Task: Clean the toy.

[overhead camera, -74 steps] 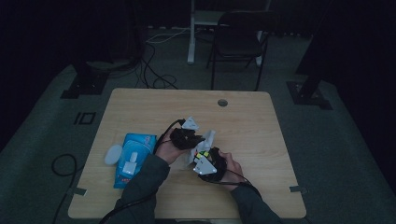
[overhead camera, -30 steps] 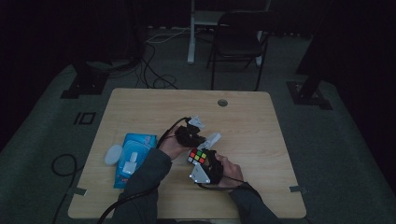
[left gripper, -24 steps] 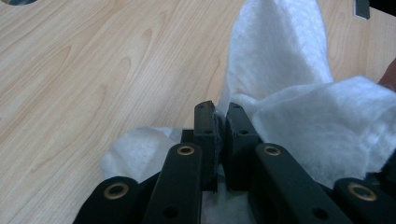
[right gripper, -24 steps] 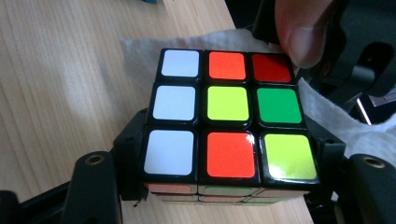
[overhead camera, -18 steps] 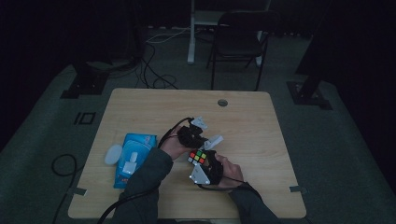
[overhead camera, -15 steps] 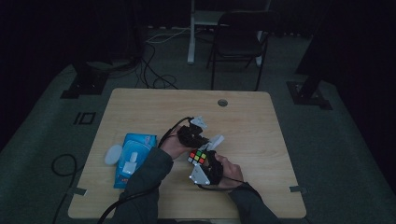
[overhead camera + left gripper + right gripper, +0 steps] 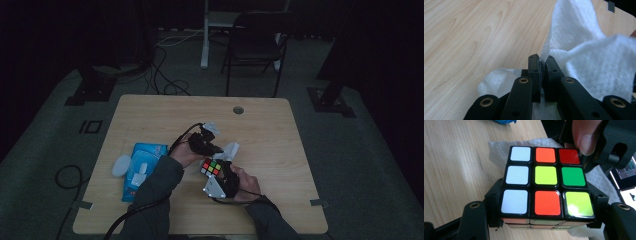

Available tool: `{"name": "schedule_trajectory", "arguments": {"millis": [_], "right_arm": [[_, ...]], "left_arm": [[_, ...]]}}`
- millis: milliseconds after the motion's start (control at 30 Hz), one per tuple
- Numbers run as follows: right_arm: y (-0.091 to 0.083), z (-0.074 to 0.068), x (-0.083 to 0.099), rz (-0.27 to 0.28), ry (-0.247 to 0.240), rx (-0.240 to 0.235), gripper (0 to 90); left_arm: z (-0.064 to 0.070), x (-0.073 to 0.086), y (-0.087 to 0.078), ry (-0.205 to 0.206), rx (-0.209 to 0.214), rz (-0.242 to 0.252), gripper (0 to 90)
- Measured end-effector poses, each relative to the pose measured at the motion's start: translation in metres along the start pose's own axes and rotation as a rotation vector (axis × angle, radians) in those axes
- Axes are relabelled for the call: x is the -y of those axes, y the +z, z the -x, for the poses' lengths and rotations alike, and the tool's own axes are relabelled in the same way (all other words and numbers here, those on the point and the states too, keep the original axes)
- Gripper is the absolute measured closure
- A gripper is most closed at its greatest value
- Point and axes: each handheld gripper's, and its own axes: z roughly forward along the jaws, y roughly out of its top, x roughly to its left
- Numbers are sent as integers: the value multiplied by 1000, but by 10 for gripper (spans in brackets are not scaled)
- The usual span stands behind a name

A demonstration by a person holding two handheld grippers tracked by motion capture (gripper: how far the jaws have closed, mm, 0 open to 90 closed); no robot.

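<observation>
A scrambled puzzle cube [image 7: 544, 182] sits between the black jaws of my right gripper [image 7: 544, 220], which is shut on it; the cube [image 7: 212, 167] and right gripper [image 7: 216, 175] are at the table's middle front. My left gripper [image 7: 541, 65] is shut on a white wipe [image 7: 589, 57], a fold pinched between its fingertips. From above, the left gripper [image 7: 209, 146] is just behind the cube, with the wipe [image 7: 230, 149] trailing to its right. In the right gripper view the wipe [image 7: 499, 147] lies under and behind the cube, and a fingertip of the other hand is above its far corner.
A blue pack of wipes [image 7: 142, 167] lies left of the hands, with a small white lid [image 7: 121, 165] beside it. The wooden table [image 7: 150, 120] has a cable hole [image 7: 238, 110] at the back. A chair [image 7: 255, 45] stands beyond the table.
The cube has come up into plain sight in the right gripper. The left gripper moved back a little with the wipe and has barely shifted over the last second.
</observation>
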Motion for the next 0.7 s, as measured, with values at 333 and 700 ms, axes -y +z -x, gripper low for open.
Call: {"name": "schedule_trajectory", "arguments": {"millis": [333, 700], "right_arm": [[1, -2, -1, -7, -25, 10, 338], [0, -3, -1, -2, -49, 20, 338]], "left_arm": [[9, -10, 4, 35, 24, -45, 870], [17, -17, 7, 72, 61, -49, 868]]}}
